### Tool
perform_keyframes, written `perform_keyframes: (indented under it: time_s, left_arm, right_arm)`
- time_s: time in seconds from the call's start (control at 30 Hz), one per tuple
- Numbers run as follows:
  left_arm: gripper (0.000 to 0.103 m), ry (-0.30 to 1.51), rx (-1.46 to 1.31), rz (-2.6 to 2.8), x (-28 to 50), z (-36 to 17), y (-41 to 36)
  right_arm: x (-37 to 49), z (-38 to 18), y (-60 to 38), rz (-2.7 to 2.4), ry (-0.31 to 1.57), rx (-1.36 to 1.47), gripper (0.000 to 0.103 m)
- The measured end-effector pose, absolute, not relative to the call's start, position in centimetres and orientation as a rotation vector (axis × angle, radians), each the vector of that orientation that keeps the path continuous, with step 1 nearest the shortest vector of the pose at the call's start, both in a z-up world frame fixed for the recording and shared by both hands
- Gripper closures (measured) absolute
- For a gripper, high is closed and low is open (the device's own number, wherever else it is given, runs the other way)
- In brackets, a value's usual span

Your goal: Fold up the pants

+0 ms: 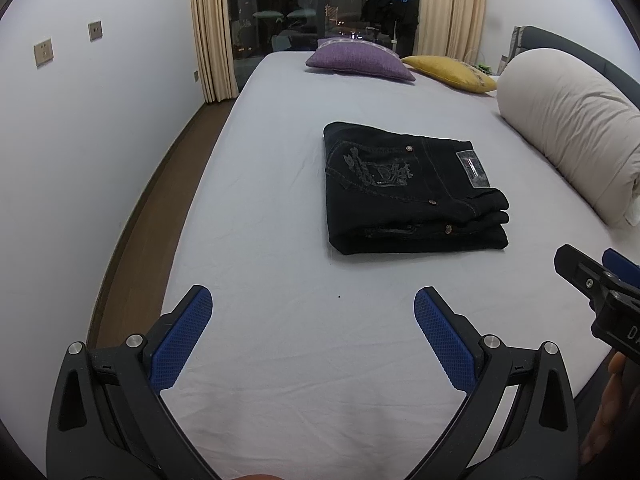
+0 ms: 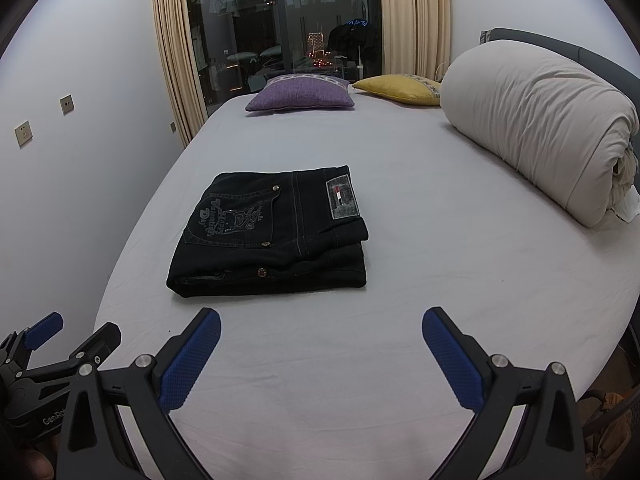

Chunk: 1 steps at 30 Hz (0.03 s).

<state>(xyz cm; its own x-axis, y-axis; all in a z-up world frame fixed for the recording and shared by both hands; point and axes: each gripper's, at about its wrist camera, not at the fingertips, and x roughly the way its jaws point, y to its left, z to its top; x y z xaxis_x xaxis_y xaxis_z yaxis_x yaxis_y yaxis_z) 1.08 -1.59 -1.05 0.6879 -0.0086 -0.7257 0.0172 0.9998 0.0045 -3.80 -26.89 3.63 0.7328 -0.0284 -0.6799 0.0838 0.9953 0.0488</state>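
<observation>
The black pants [image 1: 408,188] lie folded in a thick rectangular stack on the white bed sheet [image 1: 280,240], back pocket embroidery and waistband label facing up. They also show in the right wrist view [image 2: 276,232]. My left gripper [image 1: 312,308] is open and empty, hovering over the sheet in front of the pants and apart from them. My right gripper [image 2: 320,328] is open and empty, just in front of the stack's near edge. Each gripper shows at the edge of the other's view: the right gripper [image 1: 600,280] and the left gripper [image 2: 68,336].
A rolled beige duvet [image 2: 536,128] lies along the right side of the bed. A purple cushion [image 2: 304,94] and a yellow cushion [image 2: 400,88] sit at the far end, before curtains and a dark window. The bed's left edge [image 1: 192,184] drops to a brown floor beside a white wall.
</observation>
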Motion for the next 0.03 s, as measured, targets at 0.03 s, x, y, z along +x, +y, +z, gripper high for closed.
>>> perform_keyframes:
  time_s: [0.03]
  left_arm:
    - [0.0,0.813,0.007,-0.017,1.12,-1.04,-1.58]
  right_arm:
    - [-3.83,3.62,-26.9,-0.062,0.746,0.079,0.0]
